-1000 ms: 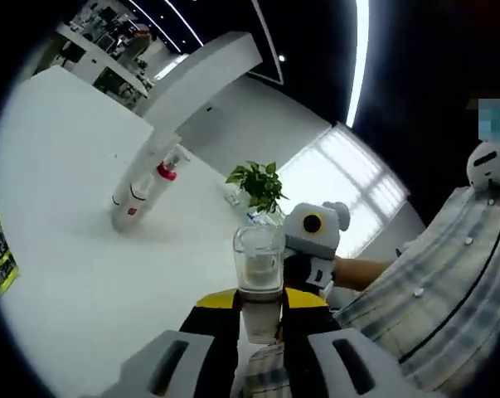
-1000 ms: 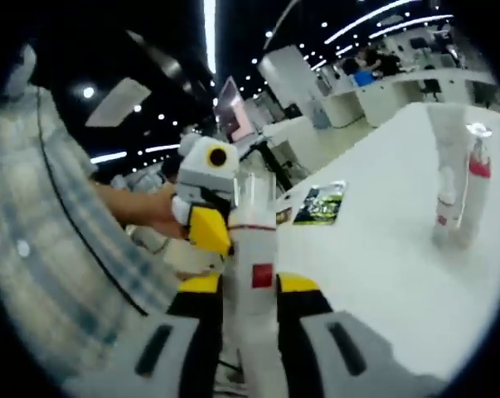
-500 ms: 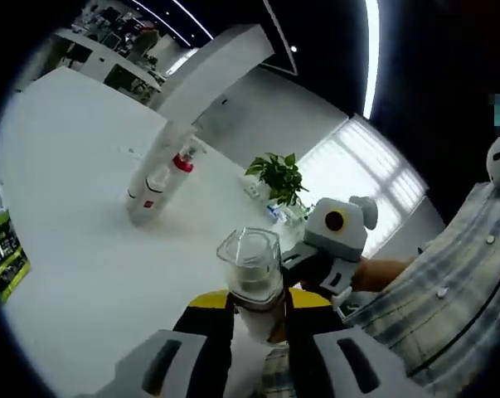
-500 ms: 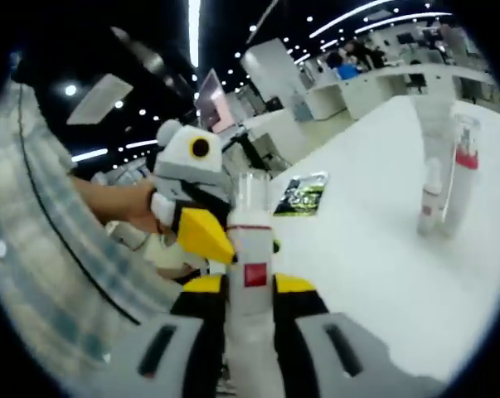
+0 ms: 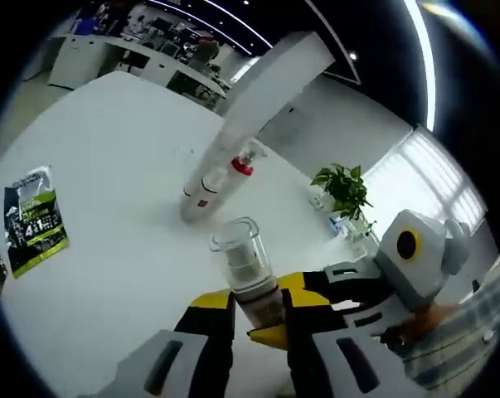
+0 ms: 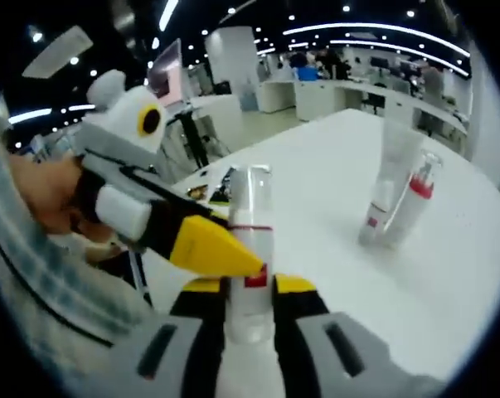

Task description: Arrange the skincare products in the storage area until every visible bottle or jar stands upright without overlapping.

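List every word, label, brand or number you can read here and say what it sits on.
"41": large white digits on the green and black packet lying flat on the white table; its smaller print is too blurred to read.
Red label on the held bottle: too blurred.
Red marks on the standing bottles: too small.
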A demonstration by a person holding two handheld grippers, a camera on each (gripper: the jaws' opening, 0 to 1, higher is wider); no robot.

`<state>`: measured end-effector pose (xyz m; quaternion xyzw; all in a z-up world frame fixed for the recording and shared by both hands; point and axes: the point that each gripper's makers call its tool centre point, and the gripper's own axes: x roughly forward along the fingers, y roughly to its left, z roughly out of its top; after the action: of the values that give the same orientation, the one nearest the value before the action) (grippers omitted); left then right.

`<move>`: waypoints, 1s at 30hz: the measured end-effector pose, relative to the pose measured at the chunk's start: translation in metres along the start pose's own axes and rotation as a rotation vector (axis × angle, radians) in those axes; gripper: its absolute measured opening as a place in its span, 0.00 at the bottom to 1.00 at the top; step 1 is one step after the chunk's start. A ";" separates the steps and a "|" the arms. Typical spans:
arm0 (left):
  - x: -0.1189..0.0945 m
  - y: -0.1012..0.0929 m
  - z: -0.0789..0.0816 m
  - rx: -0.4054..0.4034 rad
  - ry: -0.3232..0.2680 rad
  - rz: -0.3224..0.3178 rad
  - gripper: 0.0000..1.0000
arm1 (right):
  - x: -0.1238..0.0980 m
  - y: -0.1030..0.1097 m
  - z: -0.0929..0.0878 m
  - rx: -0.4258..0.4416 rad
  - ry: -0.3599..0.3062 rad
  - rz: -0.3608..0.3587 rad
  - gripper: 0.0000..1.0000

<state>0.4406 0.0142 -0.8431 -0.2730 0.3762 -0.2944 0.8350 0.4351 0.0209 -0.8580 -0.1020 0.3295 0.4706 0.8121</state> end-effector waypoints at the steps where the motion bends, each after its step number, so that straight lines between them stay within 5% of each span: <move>1: 0.000 -0.001 0.000 0.020 -0.002 -0.003 0.22 | -0.001 0.000 0.000 0.002 -0.004 -0.002 0.20; 10: -0.004 -0.006 -0.003 0.115 0.031 -0.063 0.20 | -0.006 0.003 -0.004 -0.011 -0.012 0.033 0.19; 18: -0.015 -0.003 -0.003 0.221 0.066 -0.116 0.20 | -0.022 0.016 -0.002 -0.050 -0.065 0.208 0.25; 30: -0.020 -0.012 -0.019 0.419 0.160 -0.218 0.20 | -0.046 0.004 0.030 0.163 -0.259 0.292 0.32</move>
<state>0.4116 0.0150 -0.8361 -0.1087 0.3401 -0.4753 0.8041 0.4291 0.0055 -0.8056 0.0740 0.2704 0.5642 0.7766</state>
